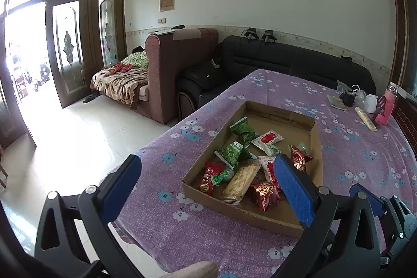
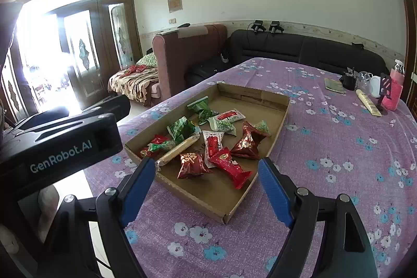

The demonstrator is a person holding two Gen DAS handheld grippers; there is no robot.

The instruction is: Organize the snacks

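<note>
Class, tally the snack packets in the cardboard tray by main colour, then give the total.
Green packets: 5
Red packets: 4
White packets with red labels: 2
Tan bar: 1
Total: 12

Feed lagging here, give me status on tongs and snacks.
Left tongs open, empty. Right tongs open, empty. Snack packets loose in cardboard tray. Nothing blocking.

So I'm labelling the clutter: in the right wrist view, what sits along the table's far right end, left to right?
Greenish booklet → black pouch → cream tube → pink bottle.
</note>
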